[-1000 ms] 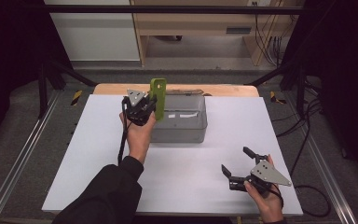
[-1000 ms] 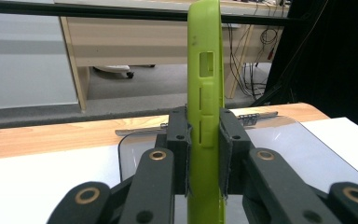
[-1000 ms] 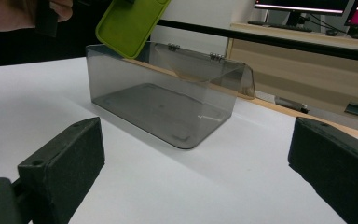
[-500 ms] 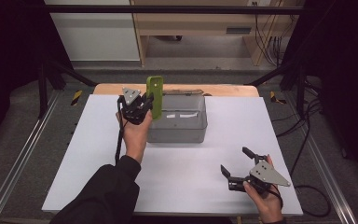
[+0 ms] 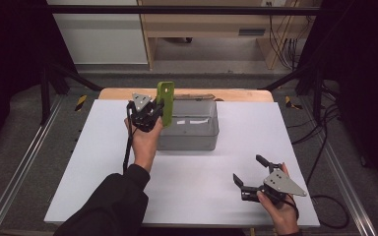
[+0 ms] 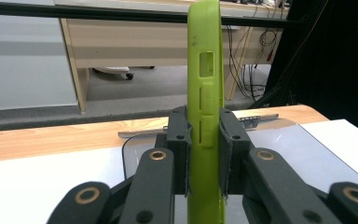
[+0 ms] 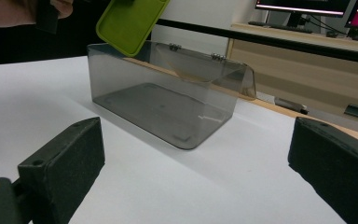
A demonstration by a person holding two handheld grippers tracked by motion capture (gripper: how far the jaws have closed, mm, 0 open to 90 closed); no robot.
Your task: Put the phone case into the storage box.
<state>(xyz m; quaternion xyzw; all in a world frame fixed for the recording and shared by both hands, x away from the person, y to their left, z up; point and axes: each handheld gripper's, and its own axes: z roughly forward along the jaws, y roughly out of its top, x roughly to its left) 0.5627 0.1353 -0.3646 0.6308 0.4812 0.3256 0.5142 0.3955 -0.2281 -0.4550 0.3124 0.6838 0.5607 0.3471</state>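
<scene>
While the left gripper [image 5: 153, 112] clamps a green phone case [image 5: 165, 96] upright above the clear box [image 5: 189, 129] at frame centre, seemingly for dropping in, the right gripper [image 5: 248, 173] rests apart lower right.

The green phone case [image 6: 206, 116] is getting cut off top and bottom in the left gripper view, and the left tool [image 6: 205, 154] is hiding its lower sides.
</scene>
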